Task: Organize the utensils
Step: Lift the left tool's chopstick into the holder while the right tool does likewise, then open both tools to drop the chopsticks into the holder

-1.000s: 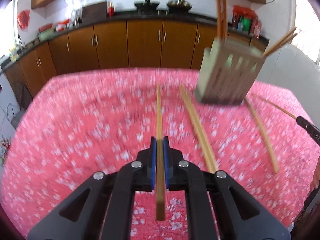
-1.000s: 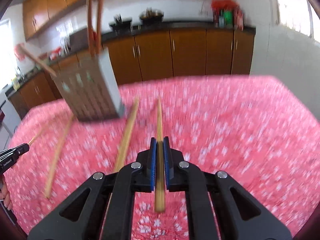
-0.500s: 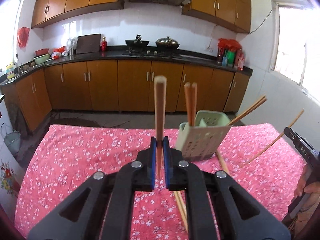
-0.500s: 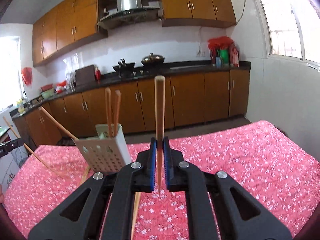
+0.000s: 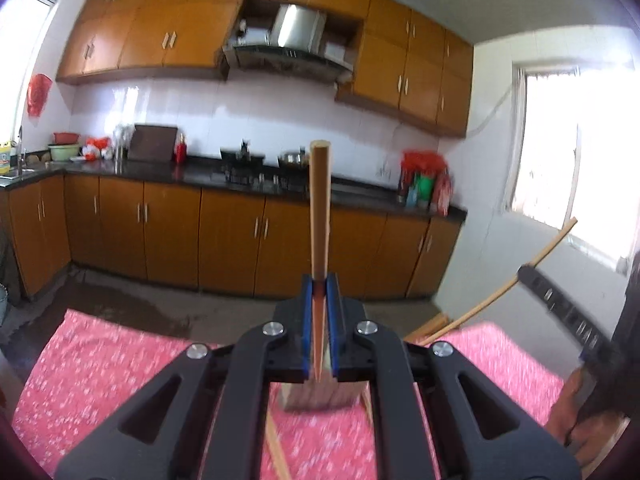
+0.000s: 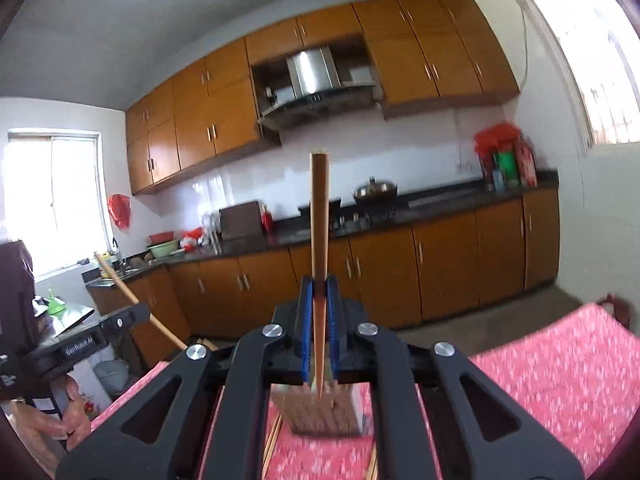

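I hold one chopstick in each gripper above the holder.

My left gripper (image 5: 319, 288) pinches a chopstick (image 5: 320, 208); my right gripper (image 6: 319, 286) pinches another chopstick (image 6: 320, 216). Holder (image 6: 316, 412) stands on the red cloth (image 6: 560, 368), more chopsticks (image 5: 276, 452) lying beside it.

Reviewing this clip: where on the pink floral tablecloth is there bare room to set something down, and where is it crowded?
The pink floral tablecloth is bare left of the left gripper; in the right wrist view it is bare at the right side. It is crowded around the slotted utensil holder, with loose wooden chopsticks lying beside it.
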The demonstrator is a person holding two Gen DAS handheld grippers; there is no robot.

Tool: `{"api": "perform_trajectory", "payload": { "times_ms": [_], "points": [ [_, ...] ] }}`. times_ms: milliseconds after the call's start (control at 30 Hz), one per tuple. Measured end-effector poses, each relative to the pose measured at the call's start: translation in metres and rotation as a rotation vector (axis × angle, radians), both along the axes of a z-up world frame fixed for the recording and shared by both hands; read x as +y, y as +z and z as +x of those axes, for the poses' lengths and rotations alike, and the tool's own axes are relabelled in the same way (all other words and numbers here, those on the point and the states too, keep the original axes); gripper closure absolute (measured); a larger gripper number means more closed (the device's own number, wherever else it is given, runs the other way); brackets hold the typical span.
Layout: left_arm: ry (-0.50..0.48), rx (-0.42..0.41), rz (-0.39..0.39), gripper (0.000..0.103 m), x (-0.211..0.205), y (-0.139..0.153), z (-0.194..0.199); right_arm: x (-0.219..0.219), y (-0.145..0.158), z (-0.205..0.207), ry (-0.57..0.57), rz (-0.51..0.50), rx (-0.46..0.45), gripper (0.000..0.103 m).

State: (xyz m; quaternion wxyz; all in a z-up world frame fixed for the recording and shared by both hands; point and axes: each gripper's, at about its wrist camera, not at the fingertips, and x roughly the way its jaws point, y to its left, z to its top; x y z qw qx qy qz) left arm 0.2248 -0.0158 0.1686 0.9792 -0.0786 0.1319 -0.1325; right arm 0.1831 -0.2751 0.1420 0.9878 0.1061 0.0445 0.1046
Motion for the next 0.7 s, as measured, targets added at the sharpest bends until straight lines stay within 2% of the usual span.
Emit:
{"api": "perform_trajectory", "payload": {
  "times_ms": [133,400,700],
  "points": [
    [0.024,-0.046,0.003,0.095,-0.016,0.006,0.02,0.012,-0.004,0.029,-0.025,-0.026,0.009,0.095],
    [0.057,-0.06,0.035,0.095,-0.036,-0.031,0.064,0.024,-0.032,0.068,-0.02,-0.028,0.129,0.095],
    [0.053,0.009,-0.001,0.093,-0.029,-0.057,0.09,0.033,-0.047,0.072,0.008,-0.059,0.196,0.095]
  ]
}}
